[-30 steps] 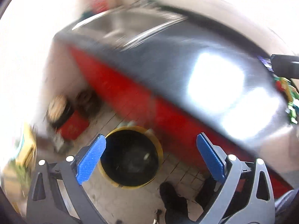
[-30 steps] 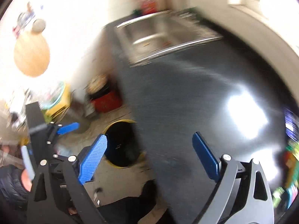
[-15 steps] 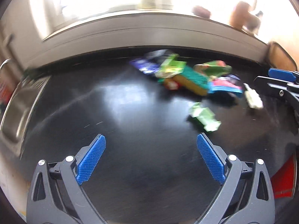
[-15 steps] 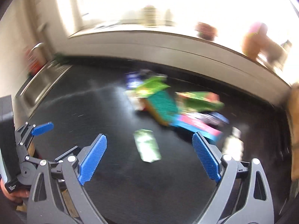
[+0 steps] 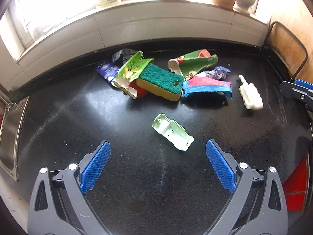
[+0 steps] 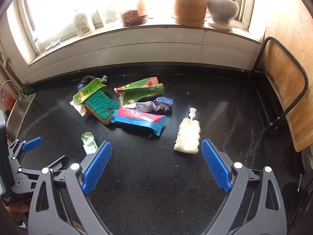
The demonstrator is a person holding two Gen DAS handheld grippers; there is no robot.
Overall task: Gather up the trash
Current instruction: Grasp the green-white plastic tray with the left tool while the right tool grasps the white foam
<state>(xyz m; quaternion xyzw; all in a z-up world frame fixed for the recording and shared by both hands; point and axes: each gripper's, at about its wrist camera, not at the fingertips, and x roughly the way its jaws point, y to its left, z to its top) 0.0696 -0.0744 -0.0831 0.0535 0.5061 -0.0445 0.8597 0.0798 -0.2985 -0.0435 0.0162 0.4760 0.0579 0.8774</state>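
Observation:
Trash lies on a black counter point(image 5: 82, 117). A pale green plastic shell point(image 5: 172, 134) lies nearest my left gripper point(image 5: 157, 168), which is open and empty just before it. Behind lie a green-topped sponge point(image 5: 159, 81), a green carton point(image 5: 132, 68), a green pouch point(image 5: 193, 62), a red and blue wrapper point(image 5: 207, 87) and a white squeezed bottle point(image 5: 250, 95). My right gripper point(image 6: 155, 168) is open and empty; the white bottle point(image 6: 187, 137) lies just ahead of its right finger. The green shell point(image 6: 89, 142) and wrapper point(image 6: 139, 120) lie to its left.
A steel sink point(image 5: 9, 129) is at the counter's left end. A windowsill point(image 6: 156, 29) at the back holds jars, a wooden pot point(image 6: 190, 2) and a mortar. A wooden chair back point(image 6: 283, 101) stands at the right. The left gripper point(image 6: 29, 156) shows at the right wrist view's left edge.
Both grippers swung from the floor bin and sink round to face the counter's trash pile, then moved closer to it. Both stay open and empty.

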